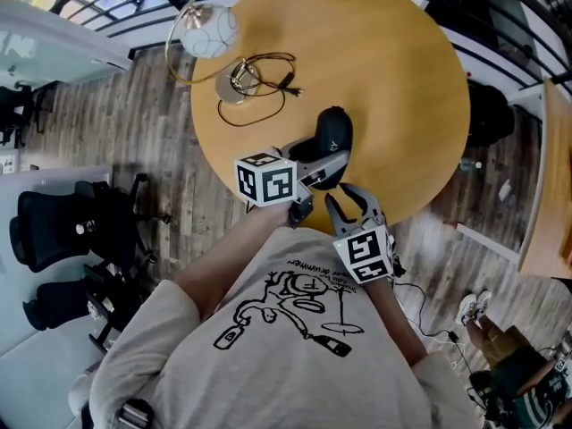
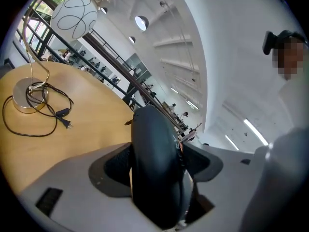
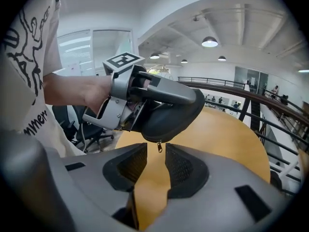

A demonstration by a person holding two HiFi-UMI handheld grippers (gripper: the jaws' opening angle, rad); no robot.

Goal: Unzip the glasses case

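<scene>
Case, black and rounded, is in the middle of the head view, held up over the near edge of the round wooden worktop. The left gripper has its fingers pressed on both sides of the case, pinching it tight. The right gripper is just under it, with fingers a little apart and holding nothing. A small zip pull hangs down from the case, right at the gap between those fingertips. In the upper left of the head view a lamp with a white ball stands on the worktop, its cord lying beside it.
</scene>
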